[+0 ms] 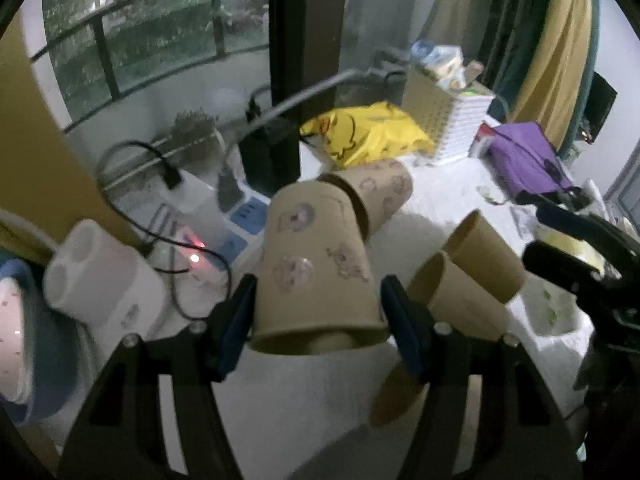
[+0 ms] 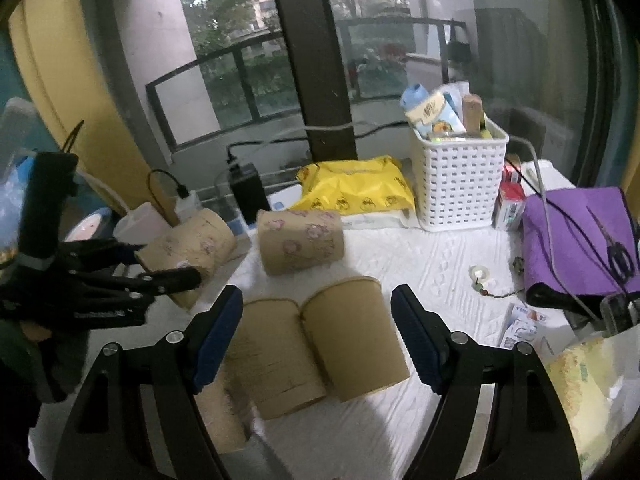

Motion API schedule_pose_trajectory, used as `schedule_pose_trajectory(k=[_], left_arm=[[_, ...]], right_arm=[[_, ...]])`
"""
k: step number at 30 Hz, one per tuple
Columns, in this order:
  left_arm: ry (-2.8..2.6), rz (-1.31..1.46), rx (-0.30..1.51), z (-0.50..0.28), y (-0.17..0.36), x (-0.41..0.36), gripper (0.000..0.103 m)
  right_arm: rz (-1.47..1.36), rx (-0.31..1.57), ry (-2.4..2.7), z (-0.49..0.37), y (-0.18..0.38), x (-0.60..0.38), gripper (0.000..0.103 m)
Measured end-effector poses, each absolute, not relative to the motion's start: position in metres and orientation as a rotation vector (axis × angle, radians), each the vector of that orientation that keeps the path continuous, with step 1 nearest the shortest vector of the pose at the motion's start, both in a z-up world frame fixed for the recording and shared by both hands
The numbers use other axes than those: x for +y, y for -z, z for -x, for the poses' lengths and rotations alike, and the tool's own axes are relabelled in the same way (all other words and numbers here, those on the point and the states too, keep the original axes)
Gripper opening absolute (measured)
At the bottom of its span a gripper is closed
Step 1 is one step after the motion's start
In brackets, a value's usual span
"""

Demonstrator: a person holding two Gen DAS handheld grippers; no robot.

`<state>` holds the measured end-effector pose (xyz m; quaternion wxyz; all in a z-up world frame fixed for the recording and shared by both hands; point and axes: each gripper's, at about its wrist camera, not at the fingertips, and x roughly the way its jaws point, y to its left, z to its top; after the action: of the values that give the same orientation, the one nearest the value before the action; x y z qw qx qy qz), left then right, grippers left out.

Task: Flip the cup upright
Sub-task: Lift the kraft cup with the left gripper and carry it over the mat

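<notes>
Several brown paper cups lie on the white tablecloth (image 2: pixel 420 264). My left gripper (image 1: pixel 316 320) is shut on a printed cup (image 1: pixel 316 264), lifted off the table with its mouth tilted toward the camera. It also shows in the right wrist view (image 2: pixel 188 252), held by the left gripper (image 2: pixel 160 276). A second printed cup (image 2: pixel 300 240) lies on its side behind it. My right gripper (image 2: pixel 316 336) is open, its fingers astride two plain cups (image 2: pixel 352 340) lying side by side. A further plain cup (image 2: pixel 220 412) lies at its lower left.
A white basket (image 2: pixel 460 184) with packets, a yellow bag (image 2: pixel 356 188) and a purple cloth (image 2: pixel 580 240) with scissors stand at the table's back and right. A power strip (image 1: pixel 240 220) with cables and a white holder (image 1: pixel 96 280) sit at the left by the window.
</notes>
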<state>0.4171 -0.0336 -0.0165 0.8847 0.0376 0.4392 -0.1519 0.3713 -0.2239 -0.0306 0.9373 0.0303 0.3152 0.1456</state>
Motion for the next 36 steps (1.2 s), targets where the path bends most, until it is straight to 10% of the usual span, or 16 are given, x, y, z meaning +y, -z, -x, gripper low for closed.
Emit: schedule_pose_trajectory(k=[13,36], left_arm=[[0.479,-0.17,0.809,-0.281,-0.032,-0.048,0.064],[0.87,-0.426,0.83,-0.16,0.043,-0.098,0.064]], right_arm=[[-0.021,0.649,-0.292,-0.282,0.015,-0.218,0.079],[-0.03,0.762,-0.175,-0.134,0.084,-0.233,0.079]])
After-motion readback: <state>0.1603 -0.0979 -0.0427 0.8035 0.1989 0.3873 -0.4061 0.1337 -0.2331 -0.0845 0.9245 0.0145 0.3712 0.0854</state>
